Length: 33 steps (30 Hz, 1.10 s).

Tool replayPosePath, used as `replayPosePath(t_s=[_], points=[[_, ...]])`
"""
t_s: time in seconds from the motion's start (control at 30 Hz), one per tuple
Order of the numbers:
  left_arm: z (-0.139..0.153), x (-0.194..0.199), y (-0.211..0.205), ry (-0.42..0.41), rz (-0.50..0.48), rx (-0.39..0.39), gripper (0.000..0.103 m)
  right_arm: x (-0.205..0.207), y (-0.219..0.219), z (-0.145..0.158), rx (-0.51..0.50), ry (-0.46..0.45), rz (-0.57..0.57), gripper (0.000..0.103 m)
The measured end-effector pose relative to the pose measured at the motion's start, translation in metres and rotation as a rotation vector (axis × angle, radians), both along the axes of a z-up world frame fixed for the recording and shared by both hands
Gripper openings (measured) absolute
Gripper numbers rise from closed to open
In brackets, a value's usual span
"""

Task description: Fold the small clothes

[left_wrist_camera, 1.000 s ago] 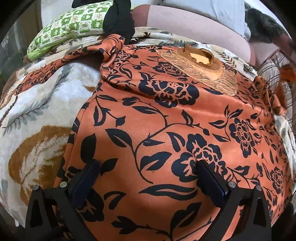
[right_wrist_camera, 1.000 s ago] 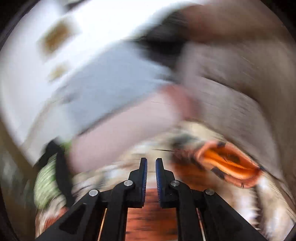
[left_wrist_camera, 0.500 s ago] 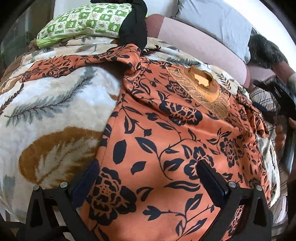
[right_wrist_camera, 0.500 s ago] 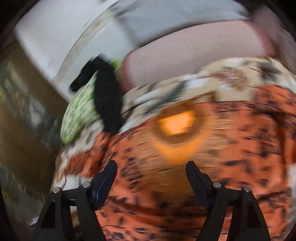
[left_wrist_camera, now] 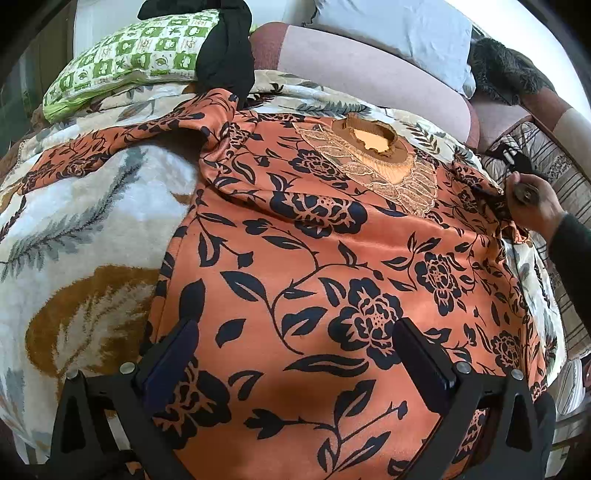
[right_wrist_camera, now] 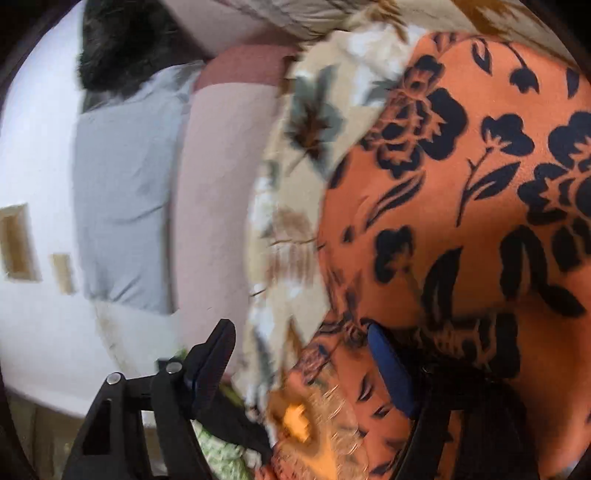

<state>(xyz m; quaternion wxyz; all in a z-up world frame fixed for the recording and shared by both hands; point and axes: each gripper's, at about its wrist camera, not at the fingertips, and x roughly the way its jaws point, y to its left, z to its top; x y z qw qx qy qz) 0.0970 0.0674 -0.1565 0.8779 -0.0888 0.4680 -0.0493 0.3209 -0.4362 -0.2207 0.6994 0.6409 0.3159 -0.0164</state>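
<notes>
An orange top with black flowers (left_wrist_camera: 314, 258) lies spread flat on a leaf-patterned blanket (left_wrist_camera: 74, 221), its lace neckline (left_wrist_camera: 373, 136) at the far end. One sleeve trails off to the far left. My left gripper (left_wrist_camera: 291, 354) hovers open over the top's near hem with nothing between its fingers. A person's hand (left_wrist_camera: 535, 210) holds my right gripper at the bunched right sleeve. In the right wrist view the right gripper (right_wrist_camera: 303, 354) is rolled on its side. Its jaws stand wide and are closing, with the edge of the orange top (right_wrist_camera: 461, 184) between them, not pinched.
A green checked pillow (left_wrist_camera: 125, 62) with a black cloth (left_wrist_camera: 229, 55) over it lies at the head of the bed. A pink bolster (left_wrist_camera: 369, 74), a grey pillow (left_wrist_camera: 399, 33) and a dark furry item (left_wrist_camera: 506, 70) line the back. Striped bedding (left_wrist_camera: 565, 177) lies at the right.
My right gripper went from shut to wide open, rolled onto its side and dropped to the top's right sleeve. The hand holding it came into the left wrist view. My left gripper drew back slightly.
</notes>
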Motion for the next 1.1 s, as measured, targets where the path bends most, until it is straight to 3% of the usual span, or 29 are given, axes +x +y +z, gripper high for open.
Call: replayPosePath(t_s=[0.03, 0.1, 0.13, 0.2, 0.27, 0.33, 0.4, 0.57, 0.6, 0.67, 0.7, 0.8, 0.93, 1.1], points=[[0.001, -0.001, 0.002, -0.002, 0.005, -0.001, 0.103, 0.002, -0.002, -0.002, -0.002, 0.007, -0.018, 0.070], [0.001, -0.002, 0.006, -0.006, 0.010, -0.007, 0.103, 0.013, 0.008, -0.005, -0.033, 0.033, -0.005, 0.044], [0.001, -0.003, 0.008, -0.008, 0.014, -0.008, 0.103, 0.014, 0.008, -0.009, -0.022, 0.047, 0.000, 0.036], [0.002, -0.004, 0.012, -0.017, 0.024, -0.020, 0.103, 0.005, 0.012, -0.010, 0.021, 0.033, -0.016, 0.036], [0.002, -0.004, 0.015, -0.019, 0.028, -0.027, 0.103, -0.006, 0.016, -0.006, 0.034, 0.011, -0.031, 0.039], [0.000, -0.004, 0.015, -0.019, 0.026, -0.027, 0.103, -0.014, 0.019, -0.011, 0.067, 0.053, -0.096, 0.079], [-0.001, -0.004, 0.015, -0.016, 0.024, -0.028, 0.103, -0.016, 0.022, -0.013, 0.076, 0.081, -0.137, 0.079], [-0.005, -0.002, 0.017, -0.009, 0.024, -0.017, 0.103, 0.009, 0.022, -0.010, -0.014, 0.070, -0.127, 0.078], [-0.007, -0.002, 0.018, -0.004, 0.026, -0.016, 0.103, 0.012, 0.021, -0.009, -0.046, 0.078, -0.128, 0.073], [-0.009, -0.002, 0.020, 0.000, 0.032, -0.016, 0.103, 0.025, 0.021, -0.009, -0.067, 0.091, -0.094, 0.043], [-0.009, -0.002, 0.021, 0.001, 0.035, -0.017, 0.103, 0.029, 0.020, -0.012, -0.079, 0.104, -0.077, 0.013], [-0.007, -0.003, 0.024, -0.010, 0.041, -0.020, 0.103, 0.029, 0.024, 0.001, -0.142, 0.064, -0.031, 0.006], [0.003, -0.006, 0.027, -0.045, 0.061, -0.032, 0.103, 0.024, 0.063, 0.058, -0.203, -0.101, 0.087, 0.006], [0.019, -0.012, 0.040, -0.102, 0.114, -0.054, 0.103, 0.007, 0.174, 0.122, -0.088, -0.364, 0.340, 0.006]])
